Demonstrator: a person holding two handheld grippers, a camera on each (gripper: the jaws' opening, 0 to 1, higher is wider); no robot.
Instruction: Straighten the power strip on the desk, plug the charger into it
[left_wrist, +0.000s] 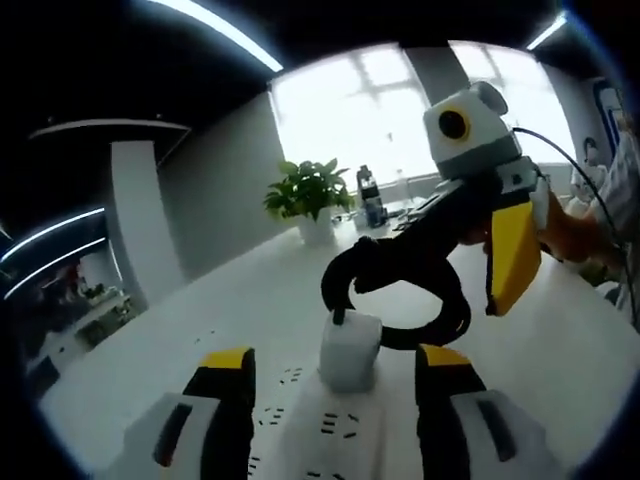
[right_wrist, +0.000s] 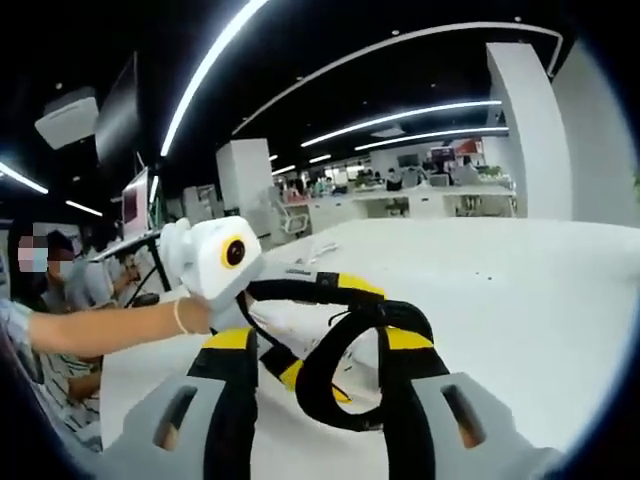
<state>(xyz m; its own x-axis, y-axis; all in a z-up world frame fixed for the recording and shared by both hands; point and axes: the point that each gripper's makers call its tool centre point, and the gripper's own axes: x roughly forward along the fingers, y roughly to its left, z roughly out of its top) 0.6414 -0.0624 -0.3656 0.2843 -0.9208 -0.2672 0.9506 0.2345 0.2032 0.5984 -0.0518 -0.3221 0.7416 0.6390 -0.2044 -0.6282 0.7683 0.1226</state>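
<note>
While our left gripper (left_wrist: 335, 400) stands open around the white charger (left_wrist: 349, 352) seated in the power strip (left_wrist: 330, 435), our right gripper (right_wrist: 312, 375) clamps its black cable (right_wrist: 335, 385).

Left gripper view: low over the white desk (left_wrist: 250, 290), close above the power strip (left_wrist: 330, 430), facing the windows and a potted plant (left_wrist: 308, 195), its own jaws at the bottom. Right gripper view: also low over the desk (right_wrist: 520, 290), facing the opposite way, into the office interior. Shared: the desk surface and the looped black cable (left_wrist: 400, 275); each view catches the other gripper at close range.
</note>
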